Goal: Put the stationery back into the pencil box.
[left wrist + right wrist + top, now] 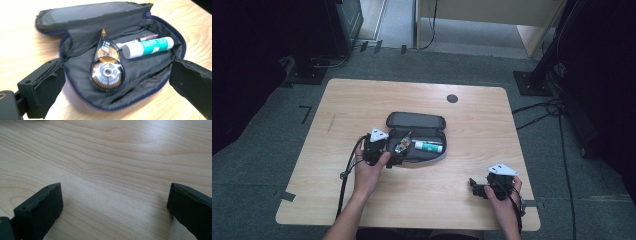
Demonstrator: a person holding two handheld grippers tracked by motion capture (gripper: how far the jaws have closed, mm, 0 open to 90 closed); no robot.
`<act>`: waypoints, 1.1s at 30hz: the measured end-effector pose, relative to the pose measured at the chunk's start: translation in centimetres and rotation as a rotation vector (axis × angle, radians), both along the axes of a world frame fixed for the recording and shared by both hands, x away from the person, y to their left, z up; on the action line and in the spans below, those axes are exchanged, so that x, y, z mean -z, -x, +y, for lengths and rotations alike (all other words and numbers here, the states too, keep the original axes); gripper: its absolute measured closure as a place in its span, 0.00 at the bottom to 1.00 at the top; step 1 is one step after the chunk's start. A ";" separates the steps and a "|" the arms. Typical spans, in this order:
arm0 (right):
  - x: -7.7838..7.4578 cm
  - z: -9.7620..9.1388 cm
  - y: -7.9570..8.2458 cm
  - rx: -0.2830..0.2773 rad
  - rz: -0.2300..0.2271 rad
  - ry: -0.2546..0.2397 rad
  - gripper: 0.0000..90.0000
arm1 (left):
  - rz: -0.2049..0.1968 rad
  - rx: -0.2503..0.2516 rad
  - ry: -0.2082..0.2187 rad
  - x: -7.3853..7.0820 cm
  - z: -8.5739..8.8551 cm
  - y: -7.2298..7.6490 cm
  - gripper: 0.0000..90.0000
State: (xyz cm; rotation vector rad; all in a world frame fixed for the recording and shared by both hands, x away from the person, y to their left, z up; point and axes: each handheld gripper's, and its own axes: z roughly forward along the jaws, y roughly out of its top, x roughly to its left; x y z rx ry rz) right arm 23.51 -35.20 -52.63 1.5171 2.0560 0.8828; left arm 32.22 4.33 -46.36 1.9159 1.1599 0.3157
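A dark grey pencil case point(414, 120) with a blue zip lies open in the middle of the wooden table point(357, 100). Inside it point(150, 70) lie a clear correction tape roller point(107, 71) with orange gears, a white and teal glue stick point(147, 47) and a thin pen point(147, 37) behind the stick. My left gripper point(393, 158) is at the case's left front edge. In the left gripper view my left gripper point(117, 75) stands open, its jaws wide on either side of the roller, touching nothing. My right gripper point(476, 189) rests near the front right of the table, open point(115, 195) over bare wood.
A round dark cable hole point(452, 98) sits near the table's far edge. Black stands and cables point(537, 107) lie on the carpet around the table. The person's forearms come in from the front edge.
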 end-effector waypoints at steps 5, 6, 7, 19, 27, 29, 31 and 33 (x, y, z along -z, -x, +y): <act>-0.1 -0.2 0.1 0.022 -0.016 -0.005 0.08 | -0.007 -0.037 0.005 0.1 2.0 1.3 0.01; -0.1 -0.3 0.2 0.042 -0.026 -0.014 0.12 | -0.011 -0.043 -0.002 0.2 2.3 1.6 0.01; -0.2 -0.5 0.3 0.064 -0.034 -0.026 0.14 | -0.011 -0.046 -0.008 0.3 2.6 1.8 0.01; -0.8 -2.4 1.5 0.092 -0.048 -0.055 0.06 | -0.036 -0.097 -0.022 1.9 7.0 4.0 0.00; -0.8 -3.6 2.5 0.111 -0.040 -0.036 0.06 | -0.036 -0.146 -0.022 2.6 9.9 5.3 0.00; -0.7 -3.8 2.7 0.111 -0.035 -0.047 0.06 | -0.032 -0.160 -0.036 3.0 10.8 5.5 0.00; -0.6 -4.0 3.0 0.111 -0.031 -0.053 0.06 | -0.026 -0.176 -0.036 3.3 11.7 5.8 0.00; -0.5 -4.2 3.2 0.119 -0.026 -0.057 0.06 | -0.024 -0.195 -0.036 3.5 12.6 6.1 0.00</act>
